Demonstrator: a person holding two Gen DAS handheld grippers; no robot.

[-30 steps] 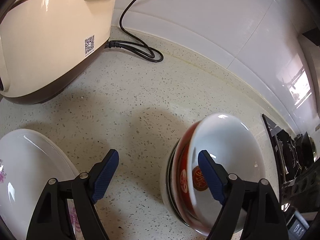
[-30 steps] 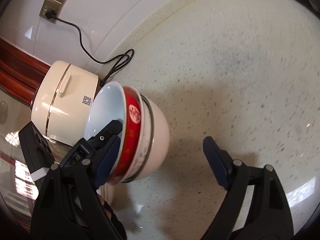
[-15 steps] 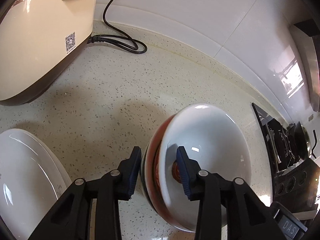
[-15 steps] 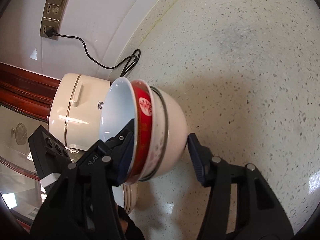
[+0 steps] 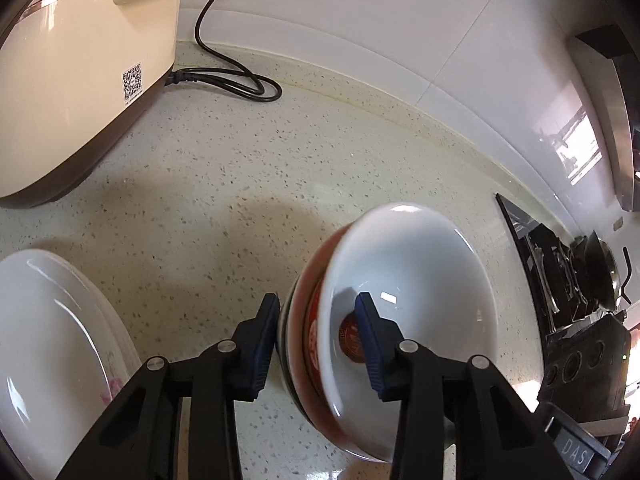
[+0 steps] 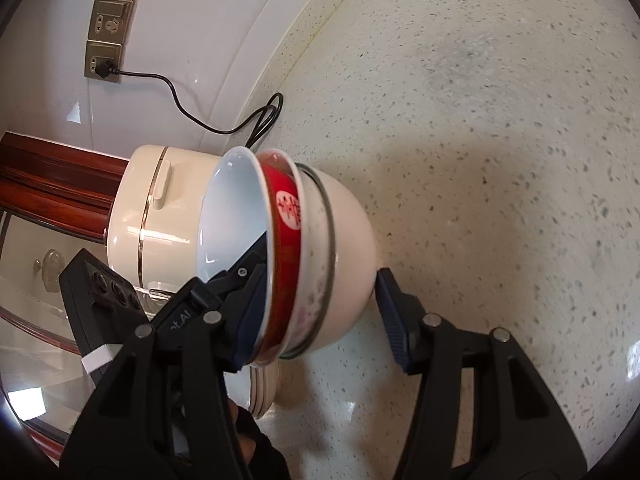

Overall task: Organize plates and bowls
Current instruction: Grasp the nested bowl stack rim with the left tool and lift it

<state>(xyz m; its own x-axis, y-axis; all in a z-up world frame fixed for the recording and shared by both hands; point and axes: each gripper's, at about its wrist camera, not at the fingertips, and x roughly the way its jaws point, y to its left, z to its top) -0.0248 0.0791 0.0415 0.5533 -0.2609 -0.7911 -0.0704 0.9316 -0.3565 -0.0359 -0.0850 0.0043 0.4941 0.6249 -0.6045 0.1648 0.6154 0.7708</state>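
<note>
Three nested bowls [image 5: 416,272], white inside red inside cream, are tipped on their side; in the right wrist view the bowl stack [image 6: 344,240] opens toward the rice cooker. My left gripper [image 5: 320,336] straddles the stack's wall with its jaws closing: one pad presses outside, the other inside the white bowl. My right gripper [image 6: 320,292] is shut on the stack lengthwise, one pad at the rim and the other on the cream base. A pile of white plates [image 5: 48,340] lies at lower left and shows as a plate edge [image 6: 264,384] under the bowls.
A cream rice cooker [image 5: 80,60] stands at the back left, and its black cord [image 5: 240,84] loops along the wall to an outlet [image 6: 100,68]. A black stove [image 5: 568,272] borders the speckled counter [image 5: 240,184] on the right.
Both grippers closed from wide open onto the bowl stack. The stack tipped further onto its side and shifted slightly in both views.
</note>
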